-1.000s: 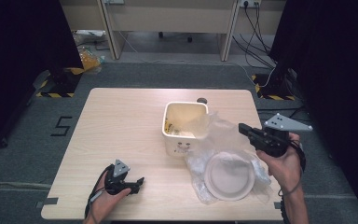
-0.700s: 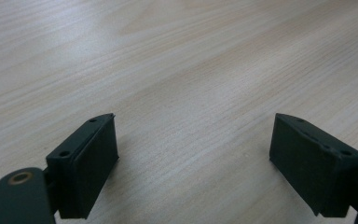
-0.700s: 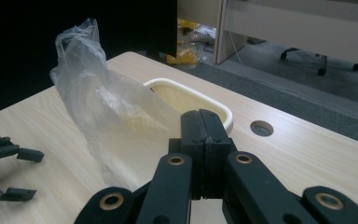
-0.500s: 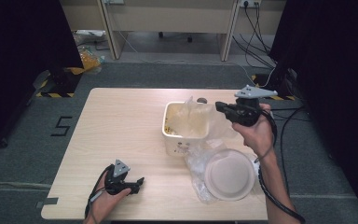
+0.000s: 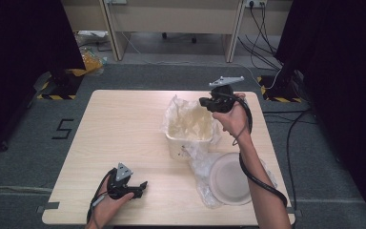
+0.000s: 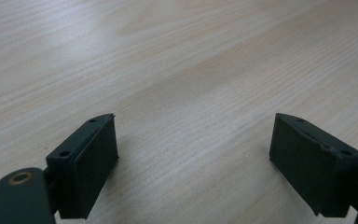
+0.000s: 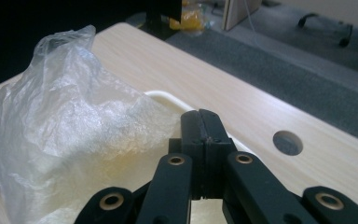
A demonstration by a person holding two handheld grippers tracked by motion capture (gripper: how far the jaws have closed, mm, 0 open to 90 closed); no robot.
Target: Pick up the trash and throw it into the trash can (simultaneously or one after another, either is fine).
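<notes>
While the right gripper (image 5: 208,104), clenched on the plastic bag (image 5: 188,117), has carried it from beside the plate (image 5: 231,177) over the white bin (image 5: 188,142), lining seems underway; the left gripper (image 5: 140,187) rests released.

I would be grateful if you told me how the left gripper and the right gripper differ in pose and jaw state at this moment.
The left gripper sits low at the table's near edge; the right gripper is raised over the white bin. The left gripper's jaws stand wide apart with bare wood between them; the right gripper's jaws are pressed together, pinching the clear plastic bag. Both are black, hand-held, with a grey plate on top.
</notes>
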